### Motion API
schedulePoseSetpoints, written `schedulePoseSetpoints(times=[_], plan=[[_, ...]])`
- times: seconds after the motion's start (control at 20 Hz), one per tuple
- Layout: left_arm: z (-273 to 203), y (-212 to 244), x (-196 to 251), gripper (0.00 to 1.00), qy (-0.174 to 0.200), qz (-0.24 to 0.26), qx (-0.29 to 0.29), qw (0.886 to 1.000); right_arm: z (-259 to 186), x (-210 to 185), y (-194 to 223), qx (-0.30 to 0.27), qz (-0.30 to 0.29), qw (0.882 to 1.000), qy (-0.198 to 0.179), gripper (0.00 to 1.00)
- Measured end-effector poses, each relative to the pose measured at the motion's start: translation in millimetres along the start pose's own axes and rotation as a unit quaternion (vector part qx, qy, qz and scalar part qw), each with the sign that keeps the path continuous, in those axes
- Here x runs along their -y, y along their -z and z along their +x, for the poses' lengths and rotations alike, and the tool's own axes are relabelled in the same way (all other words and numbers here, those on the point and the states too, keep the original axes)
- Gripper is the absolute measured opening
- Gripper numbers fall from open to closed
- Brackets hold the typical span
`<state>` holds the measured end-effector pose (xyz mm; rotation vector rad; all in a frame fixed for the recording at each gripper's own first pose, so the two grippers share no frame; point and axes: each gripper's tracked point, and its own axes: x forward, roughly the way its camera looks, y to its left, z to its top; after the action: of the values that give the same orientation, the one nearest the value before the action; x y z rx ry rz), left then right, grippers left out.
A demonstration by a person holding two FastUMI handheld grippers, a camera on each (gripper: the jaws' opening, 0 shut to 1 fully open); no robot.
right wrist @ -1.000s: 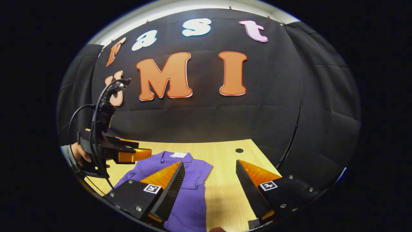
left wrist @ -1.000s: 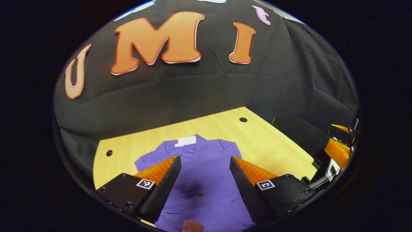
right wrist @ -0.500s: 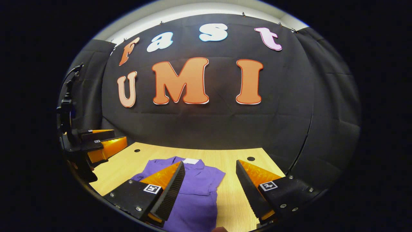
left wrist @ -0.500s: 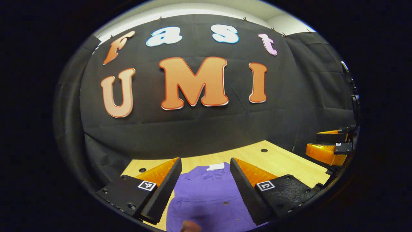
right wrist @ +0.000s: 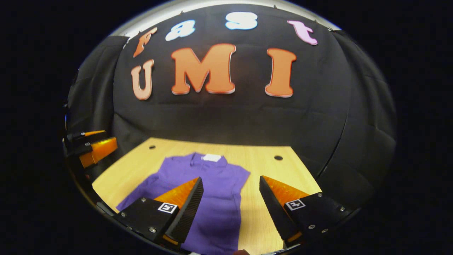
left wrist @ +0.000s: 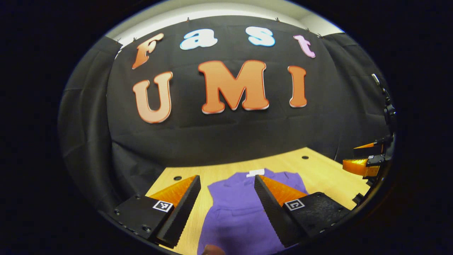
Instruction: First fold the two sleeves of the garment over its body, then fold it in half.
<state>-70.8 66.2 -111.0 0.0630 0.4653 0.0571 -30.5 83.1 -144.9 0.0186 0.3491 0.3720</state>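
Table: I see a light wooden top running to the black booth wall, with small dark holes near its far corners; in the right gripper view one hole sits far right and another far left.
Garment: I see a purple shirt lying flat on the table, collar toward the wall, hem toward me; in the right gripper view its right sleeve looks already folded in, that side running as a straight edge, while the left sleeve spreads out toward the near left; in the left gripper view the garment lies between and under the fingers, with bare wood to its left.
Left gripper: I hold it above the near part of the garment; its jaws stand wide apart with nothing between them; from the right gripper view I see it at the far left edge, off the table side.
Right gripper: I hold it over the garment's right edge, one finger above purple cloth, the other above bare wood; jaws spread wide, holding nothing; from the left gripper view it shows at the far right edge.
Neck label: a small white patch at the collar; also seen in the left gripper view.
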Motion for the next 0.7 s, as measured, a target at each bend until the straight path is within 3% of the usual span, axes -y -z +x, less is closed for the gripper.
schedulePoseSetpoints(times=[0.35, 0.7], plan=[[-2.1, 101.2, -5.5, 0.99, 0.017, 0.009, -0.147, 0.989, -8.6, -16.4, 89.5, -0.133, 0.042, 0.990, -0.030, 0.95], [-5.3, 211.3, -16.0, 0.99, 0.018, 0.000, -0.306, 0.952, -29.8, -19.1, 183.3, -0.261, 0.061, 0.963, -0.033, 0.95]])
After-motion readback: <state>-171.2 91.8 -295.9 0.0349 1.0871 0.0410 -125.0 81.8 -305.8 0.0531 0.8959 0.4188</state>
